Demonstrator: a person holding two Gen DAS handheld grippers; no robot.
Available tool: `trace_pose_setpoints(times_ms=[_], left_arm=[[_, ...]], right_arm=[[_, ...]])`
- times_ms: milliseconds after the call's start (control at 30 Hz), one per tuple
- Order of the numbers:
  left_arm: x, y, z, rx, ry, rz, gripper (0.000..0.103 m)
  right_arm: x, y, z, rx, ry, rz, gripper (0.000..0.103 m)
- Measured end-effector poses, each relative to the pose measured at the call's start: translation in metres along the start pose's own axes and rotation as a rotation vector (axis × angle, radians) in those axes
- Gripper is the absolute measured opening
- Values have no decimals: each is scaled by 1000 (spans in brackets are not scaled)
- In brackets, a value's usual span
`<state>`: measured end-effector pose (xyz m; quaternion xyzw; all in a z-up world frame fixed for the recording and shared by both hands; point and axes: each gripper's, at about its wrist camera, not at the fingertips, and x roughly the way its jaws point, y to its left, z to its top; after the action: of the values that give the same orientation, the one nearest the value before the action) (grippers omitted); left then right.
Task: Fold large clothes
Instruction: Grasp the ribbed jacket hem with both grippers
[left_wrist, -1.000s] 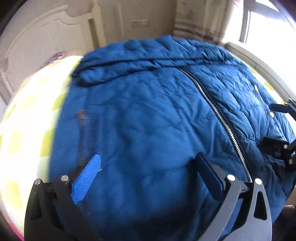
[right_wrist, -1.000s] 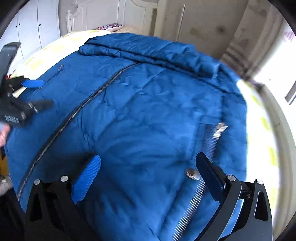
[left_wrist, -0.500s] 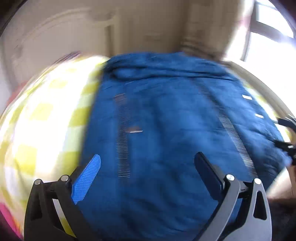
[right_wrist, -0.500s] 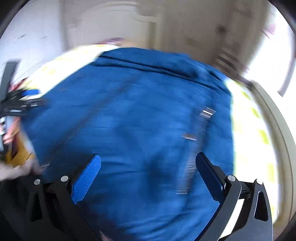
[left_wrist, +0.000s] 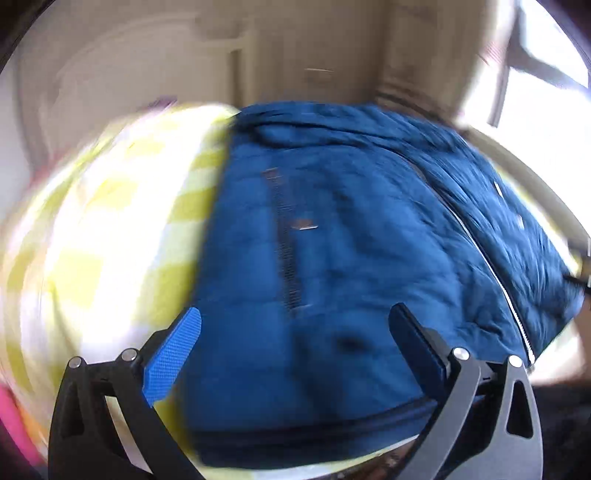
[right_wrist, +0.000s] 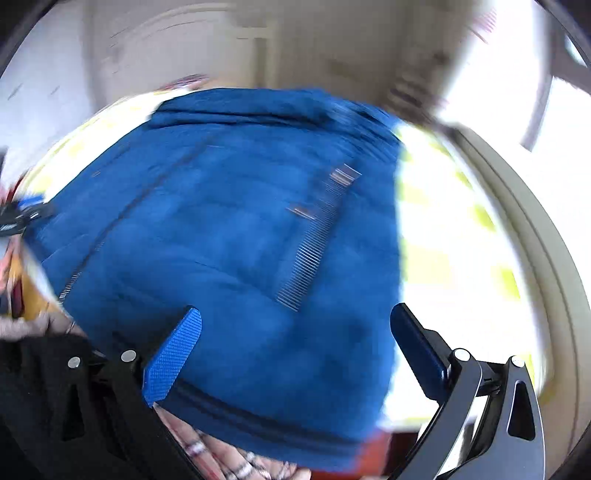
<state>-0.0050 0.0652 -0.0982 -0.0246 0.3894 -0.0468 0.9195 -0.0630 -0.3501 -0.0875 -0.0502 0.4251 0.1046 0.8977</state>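
A large dark-blue quilted puffer jacket (left_wrist: 369, 266) lies spread flat, front up, on a bed covered with a yellow-and-white checked sheet (left_wrist: 110, 229). Both views are motion-blurred. A metal centre zipper (left_wrist: 491, 273) runs its length, with a pocket zipper (left_wrist: 286, 251) on each side panel. In the left wrist view, bare sheet lies open to the jacket's left; in the right wrist view, sheet (right_wrist: 443, 229) shows to its right, up to a pale frame. The jacket's long axis runs away from the cameras, its rolled far end toward the white headboard (left_wrist: 129, 85). The left gripper (left_wrist: 295, 339) hangs above the near hem, jaws spread wide, empty. The right gripper (right_wrist: 295, 339) likewise stands wide apart, holding nothing.
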Motion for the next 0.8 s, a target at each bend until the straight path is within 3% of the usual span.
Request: trace_pose_setpoints(times_ms=[67,100,200,233,300,400,633,667,700,800], left_arm=[[7,25,-6,-78,38,32,100],[10,31,-9,-92,44,32,101],[8,32,-19,-77,21,16,101],[8,27,-20,-61,21,10,101],[7,15,-22,-21,24,-37,98],[9,-3,-24,32,23,-41,95],[25,-12,-11,27,34,-27,100],[22,-12,-11,30,28,-34,84],[19,-13,-10,38,22,-51,52],[10,-8,-10,15,17,-167,25]], right_arm=[[2,-21,-16,86,36,-9,98],[5,-30,-24,137,49,29,98],[4,-32,-34,170,21,41,96],[3,-28,-35,157,13,41,93],[-2,-17,-35,137,-7,83,70],[-1,-8,-35,129,-23,72,69],[11,-6,-26,124,-62,87,69],[12,-7,-24,126,-63,90,64],[10,-8,-24,134,-66,112,50],[2,-8,-26,162,-89,170,34]])
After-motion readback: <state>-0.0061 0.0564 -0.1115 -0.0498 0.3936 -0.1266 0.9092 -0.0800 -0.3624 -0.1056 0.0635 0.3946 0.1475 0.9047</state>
